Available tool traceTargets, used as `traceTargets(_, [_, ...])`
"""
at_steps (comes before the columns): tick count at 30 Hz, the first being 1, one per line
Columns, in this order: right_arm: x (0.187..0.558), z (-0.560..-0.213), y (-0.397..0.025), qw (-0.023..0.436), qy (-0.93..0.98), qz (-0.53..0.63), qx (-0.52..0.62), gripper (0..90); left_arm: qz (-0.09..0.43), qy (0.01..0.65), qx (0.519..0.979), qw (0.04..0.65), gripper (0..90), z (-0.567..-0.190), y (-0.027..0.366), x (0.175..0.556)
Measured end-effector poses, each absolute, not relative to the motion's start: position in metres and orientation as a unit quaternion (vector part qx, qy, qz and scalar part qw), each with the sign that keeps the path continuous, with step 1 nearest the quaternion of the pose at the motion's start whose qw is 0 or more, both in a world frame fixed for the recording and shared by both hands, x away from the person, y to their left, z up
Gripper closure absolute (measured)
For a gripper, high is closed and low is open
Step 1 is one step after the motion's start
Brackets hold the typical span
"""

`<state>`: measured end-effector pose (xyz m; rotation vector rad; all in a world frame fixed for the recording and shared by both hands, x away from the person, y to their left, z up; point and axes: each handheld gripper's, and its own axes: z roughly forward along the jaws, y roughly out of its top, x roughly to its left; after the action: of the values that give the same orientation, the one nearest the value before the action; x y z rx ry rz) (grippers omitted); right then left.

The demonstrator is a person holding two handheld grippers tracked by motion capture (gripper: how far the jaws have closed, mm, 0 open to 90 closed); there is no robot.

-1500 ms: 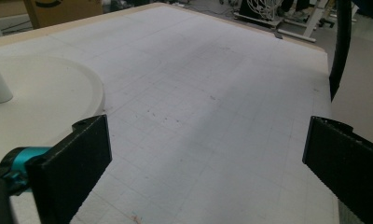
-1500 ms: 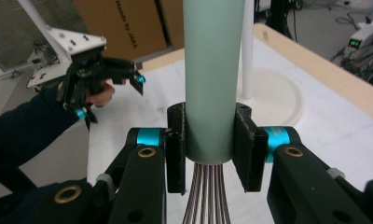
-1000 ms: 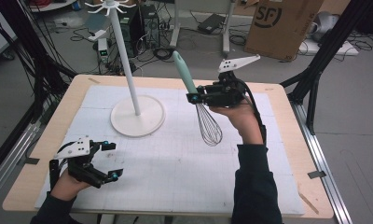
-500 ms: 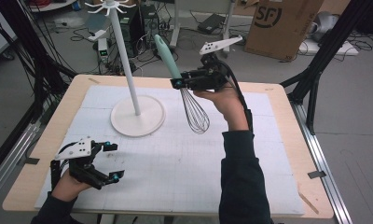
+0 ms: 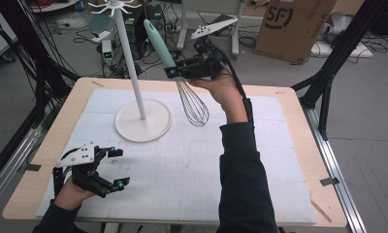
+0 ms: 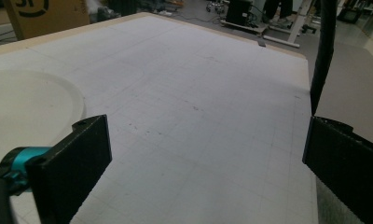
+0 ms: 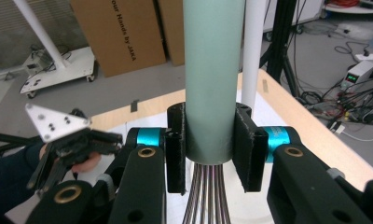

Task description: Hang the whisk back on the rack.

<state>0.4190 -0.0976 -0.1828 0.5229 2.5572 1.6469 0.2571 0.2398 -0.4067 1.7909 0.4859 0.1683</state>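
At the table's near left corner the left gripper point(image 5: 102, 167) rested low over the white mat point(image 5: 182, 170), its jaws spread wide and empty. Further right stood the white hanging stand point(image 5: 134, 63), its round base on the mat and its hooked crown high above. Just right of its pole, the right gripper point(image 5: 175, 73) pinched the whisk point(image 5: 185, 90) at the foot of its mint handle, wires hanging down, handle leaning up and left toward the crown. The right hand was plainly nearer; hanging it likely meant lifting leftward.
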Motion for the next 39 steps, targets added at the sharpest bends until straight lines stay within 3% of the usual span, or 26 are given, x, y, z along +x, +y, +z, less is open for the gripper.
traceTargets(21, [0.443, -0.166, -0.066, 0.033, 0.828, 0.533, 0.172, 69.3, 0.062, 0.201, 0.769, 0.603, 1.8, -0.406, 0.238, 0.257])
traceTargets(39, [0.462, -0.176, -0.050, 0.031, 0.830, 0.529, 0.175, 69.3, 0.063, 0.203, 0.774, 0.597, 1.7, -0.411, 0.237, 0.256])
